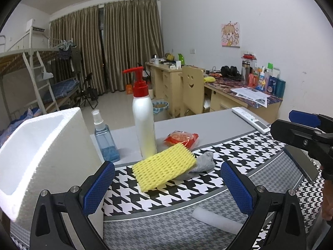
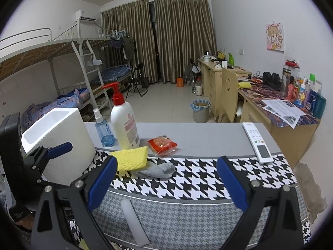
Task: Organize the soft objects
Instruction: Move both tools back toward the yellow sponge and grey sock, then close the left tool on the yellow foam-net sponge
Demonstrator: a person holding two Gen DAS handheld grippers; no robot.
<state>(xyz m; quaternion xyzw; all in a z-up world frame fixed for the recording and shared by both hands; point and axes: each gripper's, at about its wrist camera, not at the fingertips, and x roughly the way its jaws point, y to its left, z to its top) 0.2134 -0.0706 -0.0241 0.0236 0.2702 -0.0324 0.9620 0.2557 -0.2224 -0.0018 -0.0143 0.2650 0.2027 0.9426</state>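
Approach stage, we judged: left gripper (image 1: 167, 182) and right gripper (image 2: 165, 179) both hung wide and empty before the yellow foam (image 1: 164, 167) lying on the sock (image 1: 203, 162), box (image 1: 41, 150) alongside, foam likely first.

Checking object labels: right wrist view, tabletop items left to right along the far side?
White foam box → blue spray bottle → white pump bottle → red snack packet → white remote. Yellow foam net and grey sock overlap in front, so left out.
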